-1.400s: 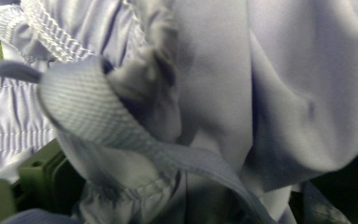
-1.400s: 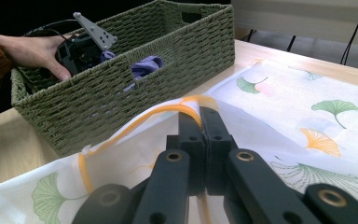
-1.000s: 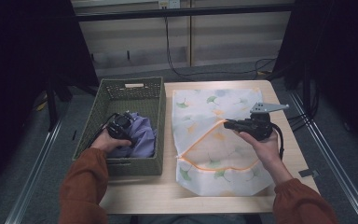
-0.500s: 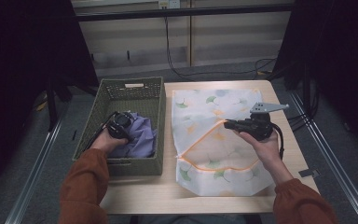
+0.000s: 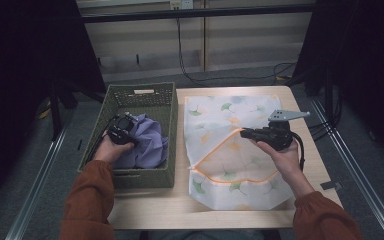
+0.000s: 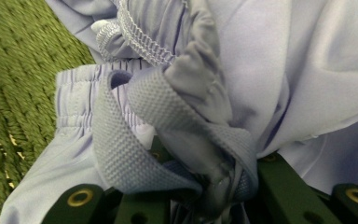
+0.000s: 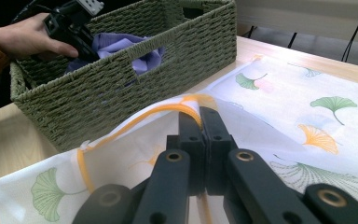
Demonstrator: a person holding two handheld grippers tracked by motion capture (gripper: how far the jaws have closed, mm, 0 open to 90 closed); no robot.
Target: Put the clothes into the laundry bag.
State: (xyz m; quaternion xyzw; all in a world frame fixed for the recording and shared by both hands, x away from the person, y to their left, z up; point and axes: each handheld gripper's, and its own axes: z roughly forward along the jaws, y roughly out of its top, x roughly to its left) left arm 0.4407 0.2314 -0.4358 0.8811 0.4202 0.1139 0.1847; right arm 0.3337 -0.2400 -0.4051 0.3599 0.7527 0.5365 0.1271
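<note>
A lavender garment [image 5: 147, 142] lies bunched in the green woven basket [image 5: 140, 91] at the table's left. My left gripper [image 5: 131, 136] reaches into it. Its jaws have just been closing, and a fold of the garment [image 6: 270, 70] with a ribbed waistband is now pinched between them [image 6: 205, 196]. To the right lies a white mesh laundry bag [image 5: 230, 170] printed with ginkgo leaves. My right gripper [image 5: 245, 133] is shut on the bag's orange zipper edge [image 7: 168, 108] and lifts it slightly, jaws together [image 7: 199, 121].
The basket's wall [image 7: 121, 93] stands close beside the bag's left edge. The wooden table [image 5: 180, 210] has bare strips at the front and right. Cables [image 5: 190, 75] hang behind the table, and metal rails run along both sides.
The left gripper has shifted slightly up and left in the basket and closed on the garment. The right hand and the bag have stayed put.
</note>
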